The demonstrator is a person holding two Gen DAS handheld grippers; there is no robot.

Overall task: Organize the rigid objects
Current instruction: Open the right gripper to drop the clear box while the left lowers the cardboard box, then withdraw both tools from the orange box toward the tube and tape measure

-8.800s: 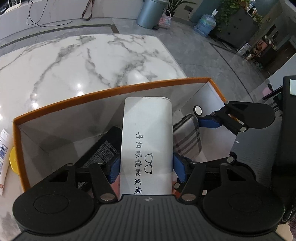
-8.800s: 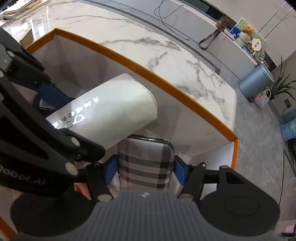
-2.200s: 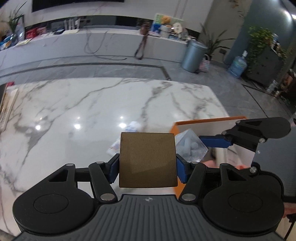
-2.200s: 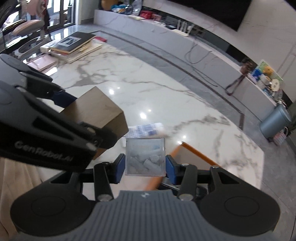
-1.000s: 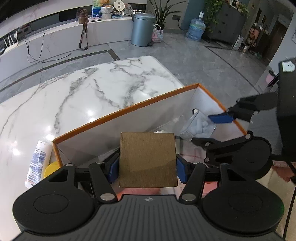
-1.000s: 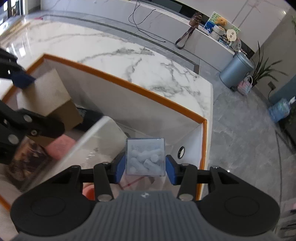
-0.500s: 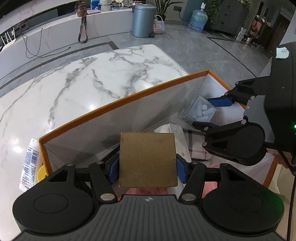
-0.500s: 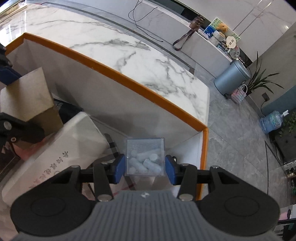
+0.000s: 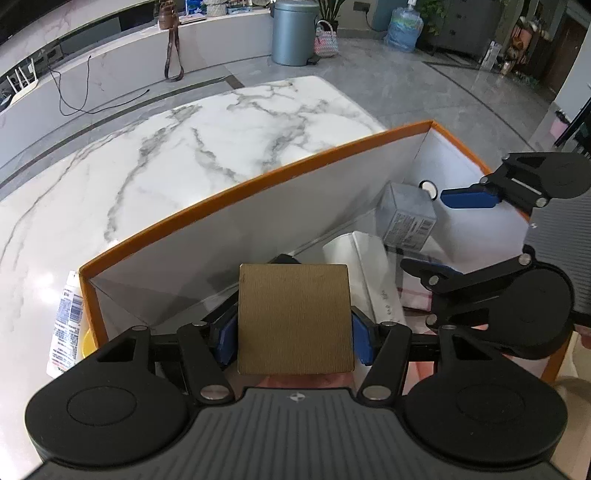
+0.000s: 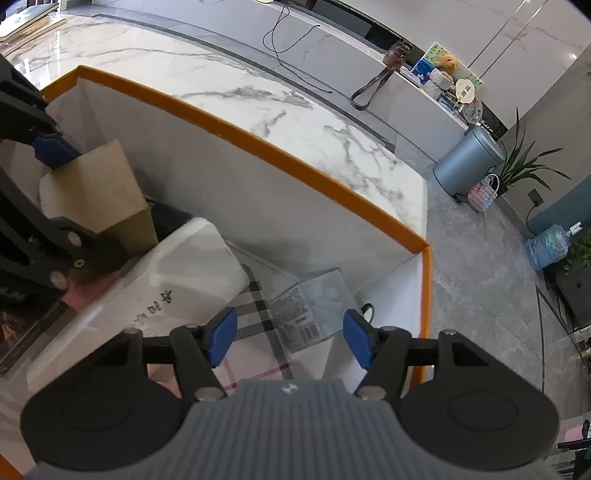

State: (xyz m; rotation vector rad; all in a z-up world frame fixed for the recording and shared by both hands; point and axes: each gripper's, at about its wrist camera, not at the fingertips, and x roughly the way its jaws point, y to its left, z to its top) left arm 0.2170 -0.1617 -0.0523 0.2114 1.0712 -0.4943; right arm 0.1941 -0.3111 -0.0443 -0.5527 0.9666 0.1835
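My left gripper (image 9: 293,328) is shut on a brown cardboard box (image 9: 293,317), held just inside the near left part of the orange-rimmed white storage box (image 9: 258,177). In the right wrist view the same brown box (image 10: 96,192) shows at the left. My right gripper (image 10: 290,338) has its jaws opening, and nothing is pressed between the pads. Below and beyond them a clear plastic box of white pieces (image 10: 314,310) lies tilted in the storage box's right corner (image 10: 424,258), partly on a plaid case (image 10: 258,332). A white glasses case (image 10: 166,280) lies between the two.
A white tube (image 9: 66,321) and a yellow item (image 9: 86,341) lie on the marble table (image 9: 184,147) outside the box's left wall. A pink item (image 9: 415,295) and a dark packet (image 10: 26,325) sit in the box. Beyond the table are a grey bin (image 9: 293,33) and a water bottle (image 9: 404,24).
The right gripper's jaws have spread and the clear plastic box has dropped from them into the storage box's corner. The left gripper has sunk slightly with the brown box.
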